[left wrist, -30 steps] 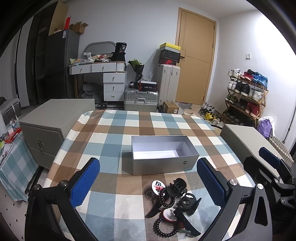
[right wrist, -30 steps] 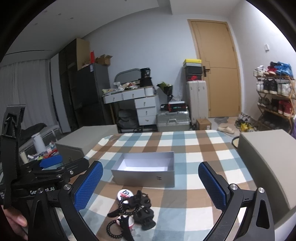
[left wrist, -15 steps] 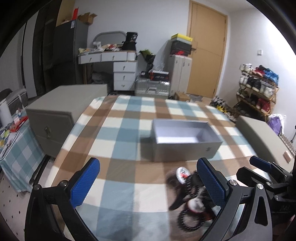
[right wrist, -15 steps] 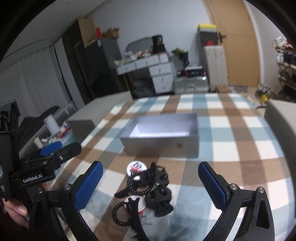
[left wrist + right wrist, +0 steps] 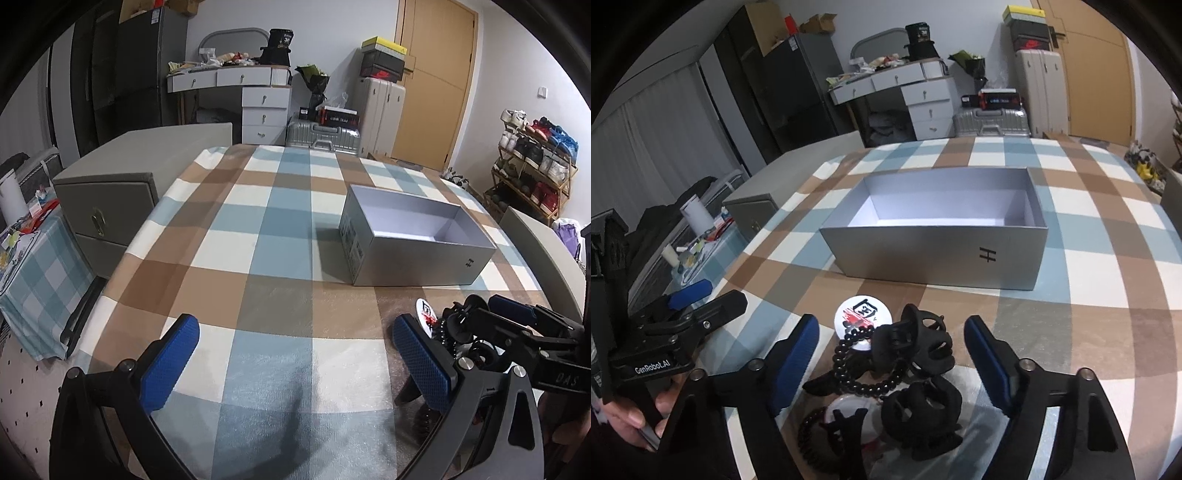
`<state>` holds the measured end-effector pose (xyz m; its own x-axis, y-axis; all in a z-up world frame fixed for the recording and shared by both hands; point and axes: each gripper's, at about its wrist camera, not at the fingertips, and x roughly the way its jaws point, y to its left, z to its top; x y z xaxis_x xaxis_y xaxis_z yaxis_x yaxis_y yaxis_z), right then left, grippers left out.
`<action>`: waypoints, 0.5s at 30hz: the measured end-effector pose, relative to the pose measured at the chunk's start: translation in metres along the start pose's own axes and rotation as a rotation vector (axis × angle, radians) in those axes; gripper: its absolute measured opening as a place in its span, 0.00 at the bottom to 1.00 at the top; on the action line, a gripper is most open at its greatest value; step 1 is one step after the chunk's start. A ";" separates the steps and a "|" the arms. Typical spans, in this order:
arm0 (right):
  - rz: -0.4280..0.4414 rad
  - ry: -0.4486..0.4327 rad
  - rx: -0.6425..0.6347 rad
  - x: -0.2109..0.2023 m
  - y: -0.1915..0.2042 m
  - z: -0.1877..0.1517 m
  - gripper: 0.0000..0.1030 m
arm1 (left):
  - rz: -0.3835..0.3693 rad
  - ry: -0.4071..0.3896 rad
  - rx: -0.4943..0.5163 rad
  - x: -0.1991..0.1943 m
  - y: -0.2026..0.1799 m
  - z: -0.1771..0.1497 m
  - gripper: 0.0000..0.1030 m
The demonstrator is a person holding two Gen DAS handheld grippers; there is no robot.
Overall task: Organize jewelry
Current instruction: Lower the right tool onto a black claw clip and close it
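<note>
An open grey box (image 5: pixel 934 240) stands empty on the checked tablecloth; it also shows in the left wrist view (image 5: pixel 417 240). In front of it lies a pile of black hair claws (image 5: pixel 919 343), a black bead bracelet (image 5: pixel 864 365) and a round white badge (image 5: pixel 862 315). My right gripper (image 5: pixel 892 350) is open, low over the pile, its blue pads either side of the top claw. My left gripper (image 5: pixel 291 354) is open and empty over bare cloth, left of the pile (image 5: pixel 454 332). The right gripper's fingers (image 5: pixel 517 317) partly hide the pile there.
A grey upholstered cabinet (image 5: pixel 122 177) stands left of the table and another grey block (image 5: pixel 543 258) at the right. The left gripper body (image 5: pixel 676 332) sits left of the pile. A desk, suitcases and a shoe rack stand behind.
My right gripper has come down and forward over the pile, jaws now around the top hair claw. My left gripper has swung away to the left, so the box sits right of centre.
</note>
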<state>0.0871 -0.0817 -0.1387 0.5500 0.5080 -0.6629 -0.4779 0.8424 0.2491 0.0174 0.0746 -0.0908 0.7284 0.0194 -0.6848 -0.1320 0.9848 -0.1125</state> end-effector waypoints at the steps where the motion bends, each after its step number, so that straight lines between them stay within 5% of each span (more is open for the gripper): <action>1: 0.004 0.004 0.005 0.001 -0.002 0.000 0.74 | -0.001 0.003 0.000 0.002 0.000 0.000 0.99; 5: 0.005 0.016 0.009 0.005 -0.005 0.000 0.67 | -0.001 0.003 0.019 0.006 -0.003 0.001 0.99; 11: 0.002 0.035 0.007 0.010 -0.008 -0.001 0.40 | -0.005 0.006 0.021 0.013 -0.003 0.006 0.99; 12: -0.010 0.031 -0.001 0.009 -0.008 -0.001 0.28 | -0.006 0.008 0.021 0.014 -0.003 0.006 0.99; 15: 0.001 0.006 -0.004 0.004 -0.010 0.001 0.19 | -0.011 0.017 0.026 0.018 -0.004 0.007 0.99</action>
<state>0.0949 -0.0879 -0.1438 0.5454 0.5079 -0.6667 -0.4815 0.8410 0.2467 0.0356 0.0719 -0.0974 0.7184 0.0060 -0.6956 -0.1066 0.9891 -0.1016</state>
